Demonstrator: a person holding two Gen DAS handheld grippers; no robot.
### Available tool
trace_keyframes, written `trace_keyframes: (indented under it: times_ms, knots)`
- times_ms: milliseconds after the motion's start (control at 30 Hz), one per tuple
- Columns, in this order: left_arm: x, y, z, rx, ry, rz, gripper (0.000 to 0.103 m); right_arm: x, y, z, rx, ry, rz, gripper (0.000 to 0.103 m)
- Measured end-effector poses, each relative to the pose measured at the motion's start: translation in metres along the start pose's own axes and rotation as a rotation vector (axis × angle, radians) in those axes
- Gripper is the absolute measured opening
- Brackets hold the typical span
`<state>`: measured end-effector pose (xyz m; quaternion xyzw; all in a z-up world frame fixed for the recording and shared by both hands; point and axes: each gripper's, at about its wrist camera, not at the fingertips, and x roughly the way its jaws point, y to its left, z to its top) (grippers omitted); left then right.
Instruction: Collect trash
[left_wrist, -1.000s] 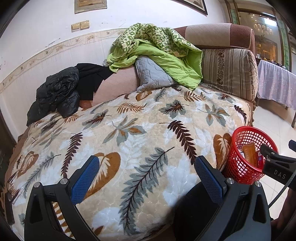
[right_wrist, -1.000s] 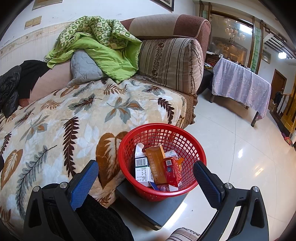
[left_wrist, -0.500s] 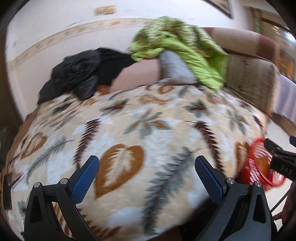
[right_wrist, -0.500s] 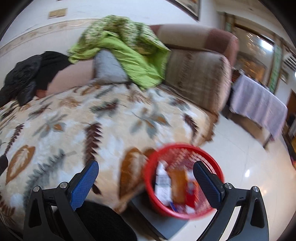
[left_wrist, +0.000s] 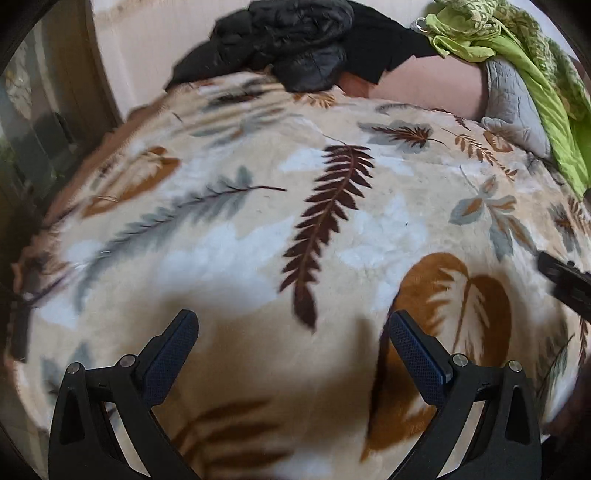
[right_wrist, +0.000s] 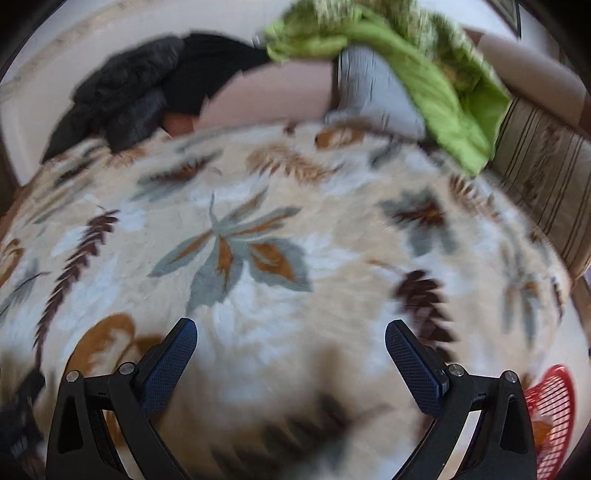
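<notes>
Left wrist view: left tool (left_wrist: 293, 328) released, fingers spread wide, nothing between them, above a leaf-print blanket (left_wrist: 332, 229) covering a sofa. Black jacket (left_wrist: 288, 44) and green quilt (left_wrist: 524, 55) heaped at the far edge. Right wrist view, blurred: right tool (right_wrist: 290, 338) likewise released and empty over the same blanket. Red basket (right_wrist: 552, 417) sits at lower right, beside the blanket's edge; contents not legible.

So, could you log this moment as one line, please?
left gripper open, empty | right gripper open, empty | over leaf blanket | red basket lower right
</notes>
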<state>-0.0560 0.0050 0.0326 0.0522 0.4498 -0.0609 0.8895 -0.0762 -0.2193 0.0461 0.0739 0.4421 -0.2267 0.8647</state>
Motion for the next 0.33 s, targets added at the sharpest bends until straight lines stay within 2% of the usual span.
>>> trace_keyframes:
  times_ms: [67,133,167,233,333]
  knots:
    - [0.014,-0.006,0.007,0.020,0.014,-0.002,0.102,0.022,0.011,0.006,-0.006,0.003,-0.052,0.103]
    - [0.027,-0.005,0.012,0.009,0.042,-0.035,0.102,0.037,0.017,0.006,-0.022,0.025,-0.090,0.103]
    - [0.035,-0.003,0.014,-0.002,0.056,-0.039,0.103,0.043,0.017,0.005,-0.017,0.049,-0.088,0.103]
    - [0.038,-0.001,0.017,-0.014,0.028,-0.031,0.103,0.040,0.010,0.002,0.031,0.034,-0.061,0.103]
    - [0.045,-0.002,0.022,-0.019,0.034,-0.018,0.103,0.045,0.001,0.000,0.079,0.038,-0.001,0.103]
